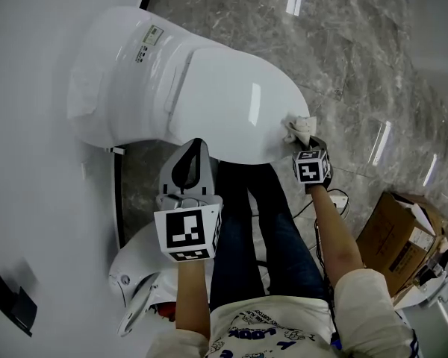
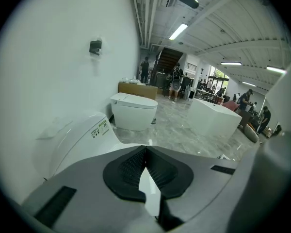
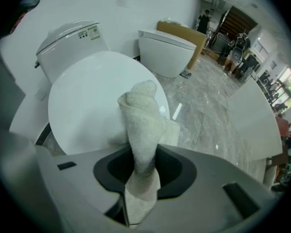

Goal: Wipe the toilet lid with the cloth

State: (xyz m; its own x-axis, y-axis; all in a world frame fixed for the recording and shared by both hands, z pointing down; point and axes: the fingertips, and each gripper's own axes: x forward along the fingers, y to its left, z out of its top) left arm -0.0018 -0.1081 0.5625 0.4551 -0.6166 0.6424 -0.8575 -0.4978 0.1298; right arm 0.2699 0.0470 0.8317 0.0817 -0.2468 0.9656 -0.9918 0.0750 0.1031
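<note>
Cloth (image 3: 143,125) between right tongs (image 3: 144,166)

The toilet lid (image 1: 231,95) lies flat and smooth across the middle of the frame, open surface for my right claw (image 1: 305,142) at its lower right edge. Upper left, the tank (image 1: 127,51) rises above it, and the wall (image 1: 22,162) shuts off the whole left side. The floor (image 1: 358,43) is open along the upper right. A cardboard box (image 1: 392,237) stands lower right; my legs (image 1: 280,230) fill the space below the lid.
</note>
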